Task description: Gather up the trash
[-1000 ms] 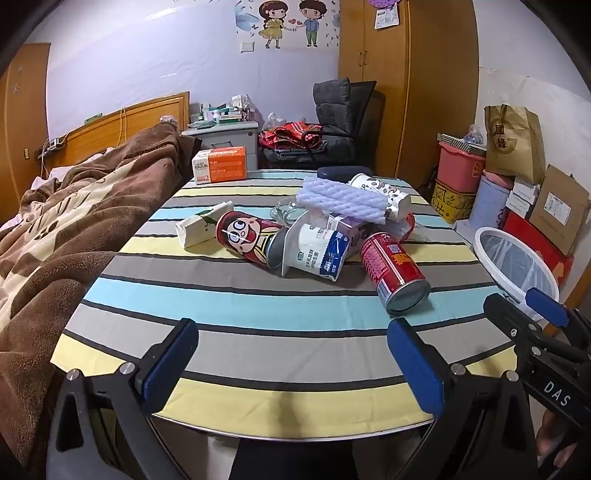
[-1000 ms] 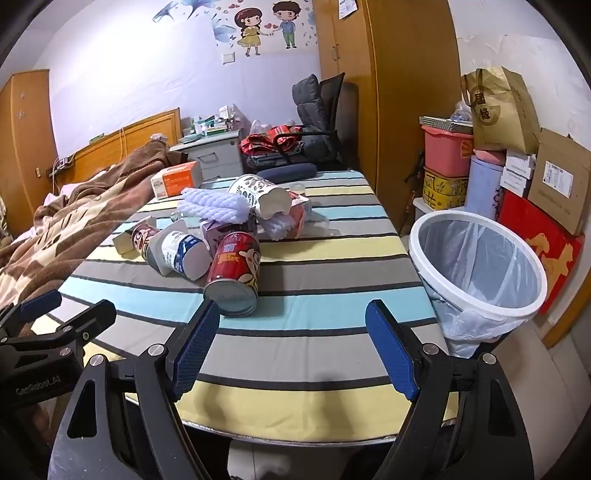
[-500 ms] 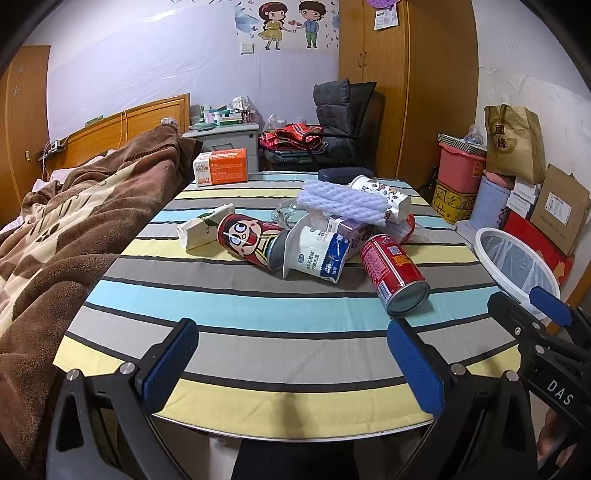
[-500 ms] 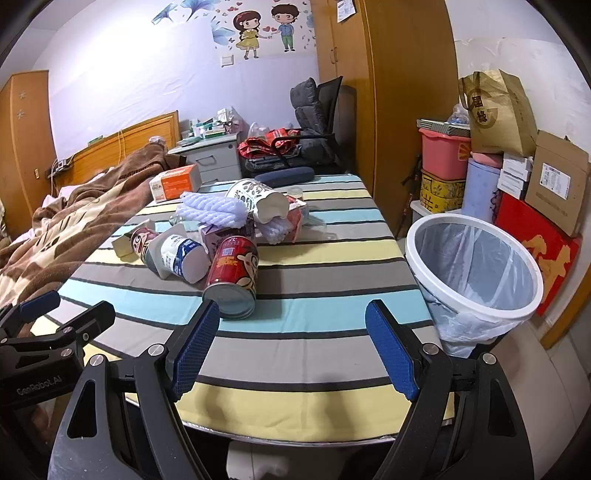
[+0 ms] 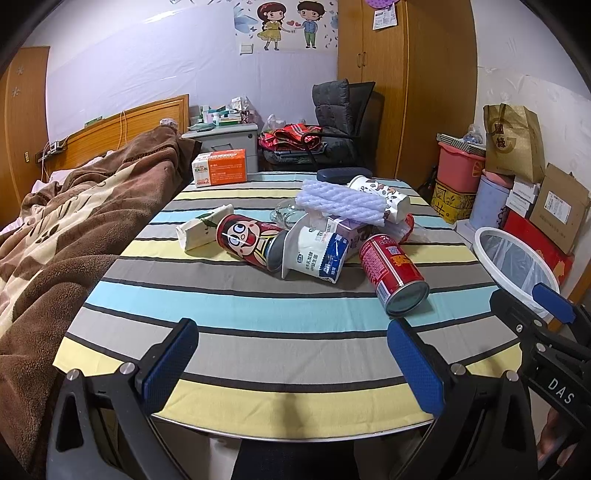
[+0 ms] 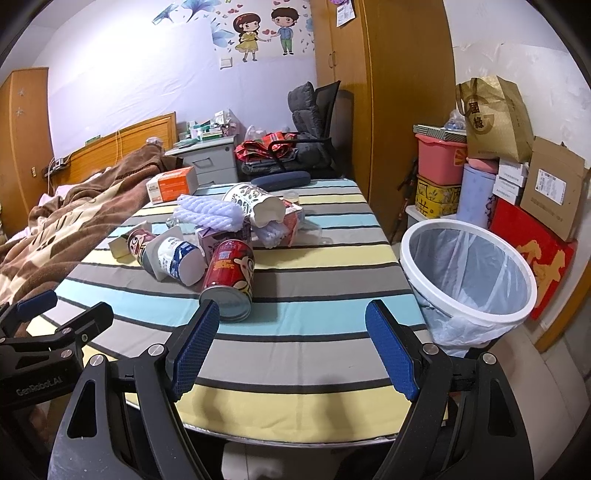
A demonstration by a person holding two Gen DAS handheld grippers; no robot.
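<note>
Setting: a lived-in home bedroom. A bed (image 5: pixel 74 236) with a brown blanket and a wooden headboard (image 5: pixel 125 129) stands along the left side. A grey bedside cabinet (image 5: pixel 225 142) carries small bottles and boxes. A cartoon couple decal (image 5: pixel 288 26) decorates the pale wall. A wooden wardrobe (image 5: pixel 406 85) fills the far corner, with a padded chair (image 5: pixel 340 114) beside it. Storage boxes (image 6: pixel 517 177) and a paper bag (image 6: pixel 495 118) stack against the right wall. A striped cloth covers the tabletop (image 5: pixel 258 325).

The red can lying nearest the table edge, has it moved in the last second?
No. The red can lies on its side across the same yellow, grey and blue stripes of the tablecloth, against the same milk carton; only the cameras shifted slightly.
</note>
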